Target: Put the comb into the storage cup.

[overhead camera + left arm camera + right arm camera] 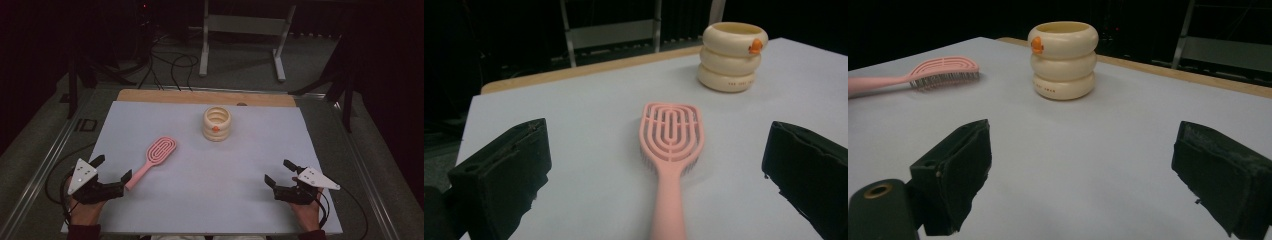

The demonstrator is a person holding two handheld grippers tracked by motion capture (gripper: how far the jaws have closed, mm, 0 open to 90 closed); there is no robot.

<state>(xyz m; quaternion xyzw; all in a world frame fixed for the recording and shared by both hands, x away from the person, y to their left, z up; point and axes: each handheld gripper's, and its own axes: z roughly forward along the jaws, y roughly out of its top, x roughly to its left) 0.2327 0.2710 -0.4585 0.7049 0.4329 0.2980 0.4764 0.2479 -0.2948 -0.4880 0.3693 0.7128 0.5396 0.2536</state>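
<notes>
While the pink hairbrush (156, 156) lies flat on the pale bench (210, 200), both pairs of tongs are held low near the bench's front edge, one at each side. At the far left, the left tongs (112, 170) are gripped in the person's left hand (85, 210), with the grey three-cornered plate (81, 175) on top. Their jaws are spread wide and nothing is pinched between them. The end of the brush handle (134, 179) is seen just beside the nearer jaw tip in the high view; whether it is touched cannot be told. In the left gripper view the handle (668, 205) runs up the middle between the two open jaws, and the slotted head (672, 131) points away toward the far side of the bench. The brush is set slantwise, left of centre, bristles down.

Further right and farther back, a cream ringed cup (217, 123) stands upright near the bench's far edge, well apart from the brush; a small orange mark (215, 129) is borne on its side. At the far right, the right tongs (279, 172) are held in the right hand (307, 210), likewise spread and holding nothing, well apart from both cup and brush. In the right gripper view the cup (1063, 60) is seen ahead between the open jaws, with the brush (923, 74) off to the left.
</notes>
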